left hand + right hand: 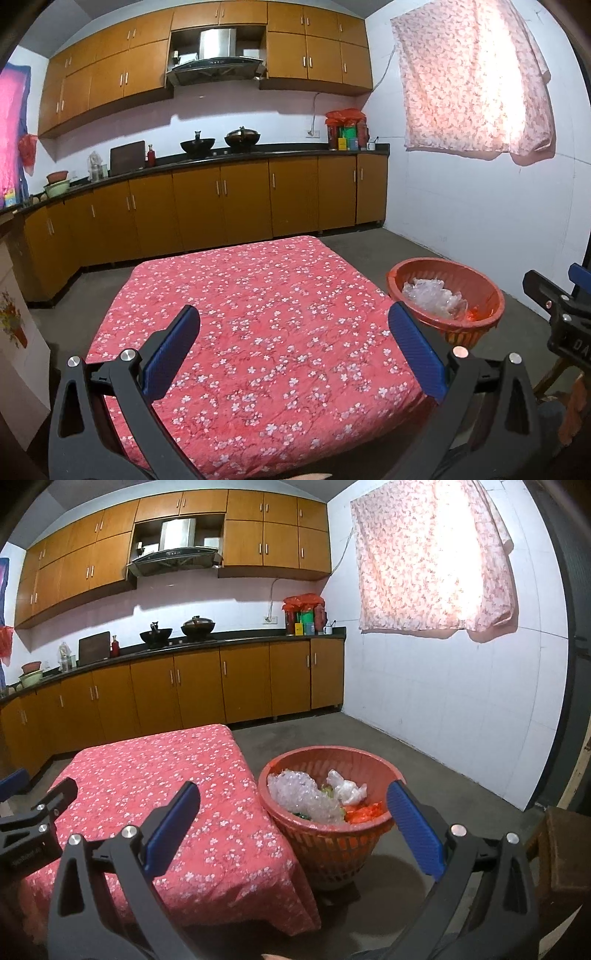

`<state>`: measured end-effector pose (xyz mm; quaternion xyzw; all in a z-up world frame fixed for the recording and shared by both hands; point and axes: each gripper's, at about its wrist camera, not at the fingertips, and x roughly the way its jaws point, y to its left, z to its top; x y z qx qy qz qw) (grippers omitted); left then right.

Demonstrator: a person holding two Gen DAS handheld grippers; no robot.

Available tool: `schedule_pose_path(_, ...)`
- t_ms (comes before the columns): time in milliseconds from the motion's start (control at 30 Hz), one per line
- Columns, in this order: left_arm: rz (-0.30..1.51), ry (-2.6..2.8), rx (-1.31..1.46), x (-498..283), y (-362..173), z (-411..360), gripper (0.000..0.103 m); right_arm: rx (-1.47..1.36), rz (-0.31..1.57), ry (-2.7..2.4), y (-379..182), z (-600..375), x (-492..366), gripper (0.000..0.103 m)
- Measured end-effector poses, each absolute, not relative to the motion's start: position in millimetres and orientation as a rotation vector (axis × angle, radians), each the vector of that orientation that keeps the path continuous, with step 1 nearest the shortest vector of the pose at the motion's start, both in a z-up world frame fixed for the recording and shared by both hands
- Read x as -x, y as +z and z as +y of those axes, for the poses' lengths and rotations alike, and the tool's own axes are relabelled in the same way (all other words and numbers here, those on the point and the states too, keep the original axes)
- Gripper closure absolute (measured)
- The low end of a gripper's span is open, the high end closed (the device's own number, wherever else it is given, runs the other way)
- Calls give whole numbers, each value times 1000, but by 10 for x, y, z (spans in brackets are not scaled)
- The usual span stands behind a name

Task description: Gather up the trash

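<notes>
A low table (258, 314) covered with a red cloth printed with small white flowers stands on a grey kitchen floor. The left gripper (295, 347) hovers above the table's near half, its blue-padded jaws spread wide and holding nothing. The right gripper (295, 827) hangs over the table's right edge, jaws likewise spread and empty. Just beside that right edge, on the floor, sits a red plastic basket (369, 757). Inside it lies the trash: crumpled clear plastic (299, 794), a white wad (347, 788) and an orange-red scrap (365, 810) toward the basket's near side. Behind, wooden cabinets (221, 195) line the far wall, and a floral curtain (472, 77) covers a bright window.
</notes>
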<state>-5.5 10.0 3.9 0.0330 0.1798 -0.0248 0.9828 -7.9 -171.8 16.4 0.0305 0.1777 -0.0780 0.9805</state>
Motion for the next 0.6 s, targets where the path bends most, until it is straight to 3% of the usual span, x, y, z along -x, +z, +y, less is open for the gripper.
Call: schedule_pose_path(600, 392, -52, -44, 60, -24, 121, 2, -70, 386, -149, -9, -1732, 116, 4)
